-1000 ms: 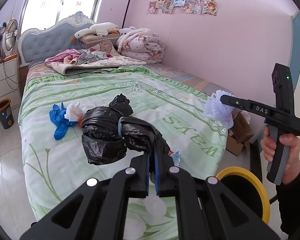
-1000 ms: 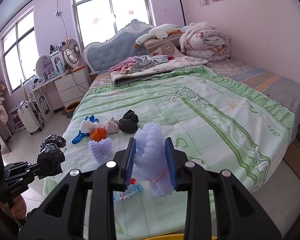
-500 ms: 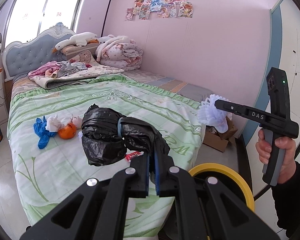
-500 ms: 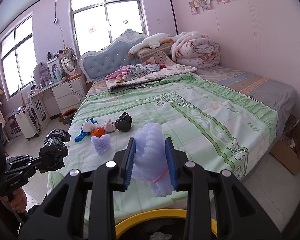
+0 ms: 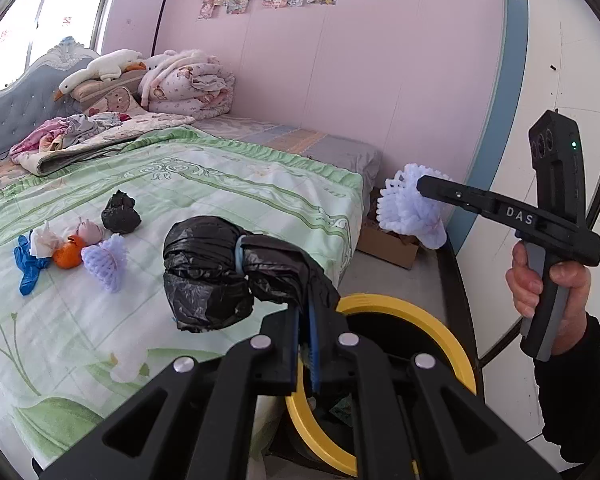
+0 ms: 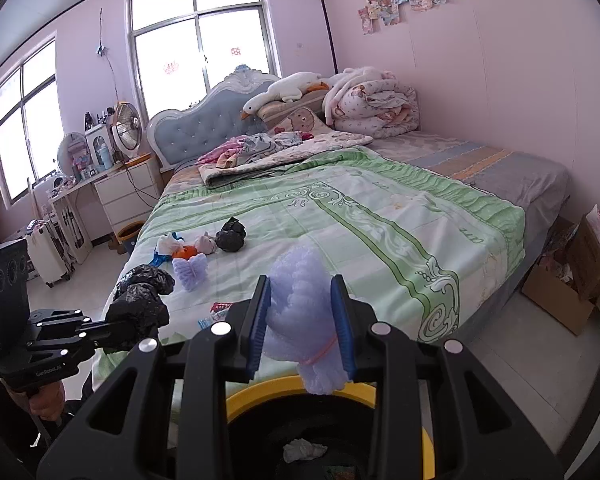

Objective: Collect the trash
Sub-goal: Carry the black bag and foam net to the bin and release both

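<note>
my left tool clenched on black bag bundle, my right tool grasping lilac foam net, yellow-rimmed bin below, bed beyond

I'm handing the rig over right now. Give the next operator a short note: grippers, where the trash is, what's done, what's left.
Left gripper: shut on black bag, near the bin.
Right gripper: shut on foam net, above the bin's rim.
Bin holds a white wad; neither held piece is dropped yet.
On the bed: black wad, second net, orange, blue glove, tissues, wrappers.
</note>
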Available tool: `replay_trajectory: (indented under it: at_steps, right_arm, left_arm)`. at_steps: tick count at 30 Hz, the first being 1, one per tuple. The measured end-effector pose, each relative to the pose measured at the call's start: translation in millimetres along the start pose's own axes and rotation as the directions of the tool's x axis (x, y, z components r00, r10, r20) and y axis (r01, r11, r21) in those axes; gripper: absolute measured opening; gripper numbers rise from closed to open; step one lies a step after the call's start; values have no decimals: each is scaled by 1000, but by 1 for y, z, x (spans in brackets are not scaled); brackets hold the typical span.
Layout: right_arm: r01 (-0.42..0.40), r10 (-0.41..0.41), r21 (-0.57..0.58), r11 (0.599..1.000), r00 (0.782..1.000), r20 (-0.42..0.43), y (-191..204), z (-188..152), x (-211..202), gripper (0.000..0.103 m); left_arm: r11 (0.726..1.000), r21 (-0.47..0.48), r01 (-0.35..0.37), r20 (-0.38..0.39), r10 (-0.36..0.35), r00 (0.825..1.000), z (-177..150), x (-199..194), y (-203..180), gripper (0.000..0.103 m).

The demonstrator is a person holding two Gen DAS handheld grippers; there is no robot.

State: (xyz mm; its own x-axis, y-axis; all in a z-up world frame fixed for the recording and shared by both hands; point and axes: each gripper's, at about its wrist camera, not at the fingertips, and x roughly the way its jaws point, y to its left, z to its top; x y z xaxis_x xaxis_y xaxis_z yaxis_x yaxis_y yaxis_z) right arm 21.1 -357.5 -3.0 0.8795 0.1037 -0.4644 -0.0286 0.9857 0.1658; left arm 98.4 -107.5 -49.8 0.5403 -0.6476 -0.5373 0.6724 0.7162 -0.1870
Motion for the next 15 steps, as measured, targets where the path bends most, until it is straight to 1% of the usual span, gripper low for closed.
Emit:
replay_trajectory:
  at_steps: [8, 12, 15]
  right_arm:
    - [6, -5, 50, 999, 999, -34, -17, -21, -11, 30]
    - [12, -6, 79, 997, 998, -64, -25, -35, -14, 30]
    - [12, -2, 114, 993, 996, -89, -31, -46, -15, 30]
  left_arm:
    - [998, 41, 54, -73, -51, 996, -8, 24, -26, 4]
    - [995, 66, 77, -107, -69, 992, -13, 34, -37, 4]
    - [992, 64, 105, -148, -95, 984, -20, 41, -42, 4]
